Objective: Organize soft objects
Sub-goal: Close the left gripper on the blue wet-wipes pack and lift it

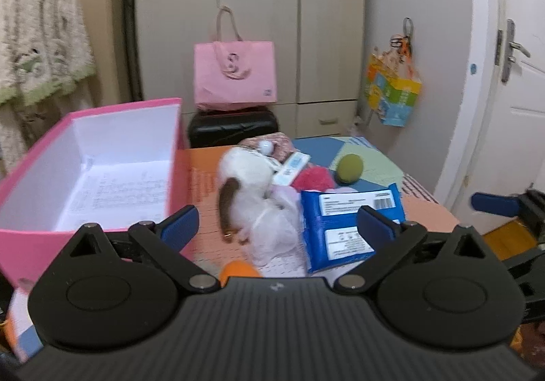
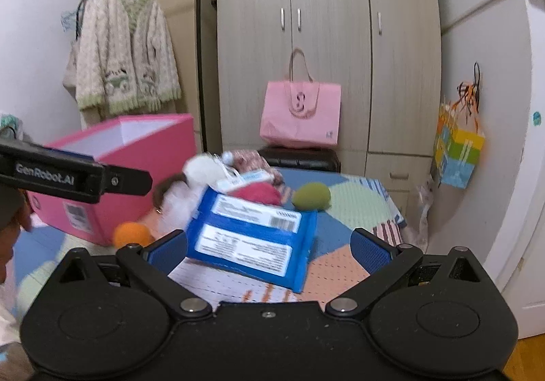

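Observation:
Soft items lie in a heap on the patchwork table mat (image 1: pixel 374 149). Among them are a white plush with a brown tail (image 1: pixel 245 190), a blue wipes pack (image 1: pixel 347 227), a magenta pom (image 1: pixel 313 178), a green ball (image 1: pixel 349 168) and an orange ball (image 1: pixel 238 270). An open pink box (image 1: pixel 85 173) with a white inside stands to their left. My left gripper (image 1: pixel 277 224) is open above the plush and the pack, holding nothing. My right gripper (image 2: pixel 269 249) is open just over the blue wipes pack (image 2: pixel 252 241), apart from it. The orange ball (image 2: pixel 131 234) rests against the pink box (image 2: pixel 119 169).
A small white and blue packet (image 1: pixel 291 168) and a floral pouch (image 1: pixel 272 142) lie at the back of the heap. Behind the table stand a pink tote (image 1: pixel 235 74) on a black suitcase (image 1: pixel 233 127) and a wardrobe. A colourful gift bag (image 2: pixel 458 151) hangs at the right.

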Tool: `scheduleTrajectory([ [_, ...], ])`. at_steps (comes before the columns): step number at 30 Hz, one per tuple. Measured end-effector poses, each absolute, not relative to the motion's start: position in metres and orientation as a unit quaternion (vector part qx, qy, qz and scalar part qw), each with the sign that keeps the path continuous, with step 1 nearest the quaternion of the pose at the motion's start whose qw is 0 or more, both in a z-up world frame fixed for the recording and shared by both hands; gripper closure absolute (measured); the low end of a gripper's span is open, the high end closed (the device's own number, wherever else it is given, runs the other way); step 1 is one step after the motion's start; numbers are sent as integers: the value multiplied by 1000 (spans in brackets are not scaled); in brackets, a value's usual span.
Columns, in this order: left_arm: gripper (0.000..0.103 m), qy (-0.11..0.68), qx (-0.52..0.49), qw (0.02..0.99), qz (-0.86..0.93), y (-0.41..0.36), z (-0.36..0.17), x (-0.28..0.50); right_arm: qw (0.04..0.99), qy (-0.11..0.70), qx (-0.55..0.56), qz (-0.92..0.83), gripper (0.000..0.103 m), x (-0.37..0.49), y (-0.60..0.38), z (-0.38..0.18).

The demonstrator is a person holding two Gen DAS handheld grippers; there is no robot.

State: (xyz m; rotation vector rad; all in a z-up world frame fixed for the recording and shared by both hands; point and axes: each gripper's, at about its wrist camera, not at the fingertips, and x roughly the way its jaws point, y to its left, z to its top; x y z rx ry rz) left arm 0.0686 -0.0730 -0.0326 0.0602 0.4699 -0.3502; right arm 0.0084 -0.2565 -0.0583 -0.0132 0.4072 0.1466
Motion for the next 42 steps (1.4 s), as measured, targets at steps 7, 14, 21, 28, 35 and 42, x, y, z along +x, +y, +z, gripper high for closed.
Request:
scheduleTrajectory([
  [7, 13, 227, 35, 949, -218, -89, -52, 88, 966, 234, -40, 102, 1, 42, -251, -87],
  [14, 25, 245, 39, 935, -253, -106, -57, 100, 964, 232, -98, 90, 0, 60, -238, -105],
  [21, 44, 277, 46, 926, -251, -115, -72, 118, 962, 240, -76, 102, 1, 71, -246, -111],
  [28, 48, 298, 34, 919, -258, -118, -82, 124, 960, 245, -47, 124, 12, 75, -250, -116],
  [35, 48, 304, 35, 918, -252, -122, -85, 121, 964, 231, -31, 126, 17, 70, -247, -116],
  [42, 48, 287, 56, 923, -251, -131, -85, 103, 969, 218, -35, 114, 18, 63, -241, -116],
])
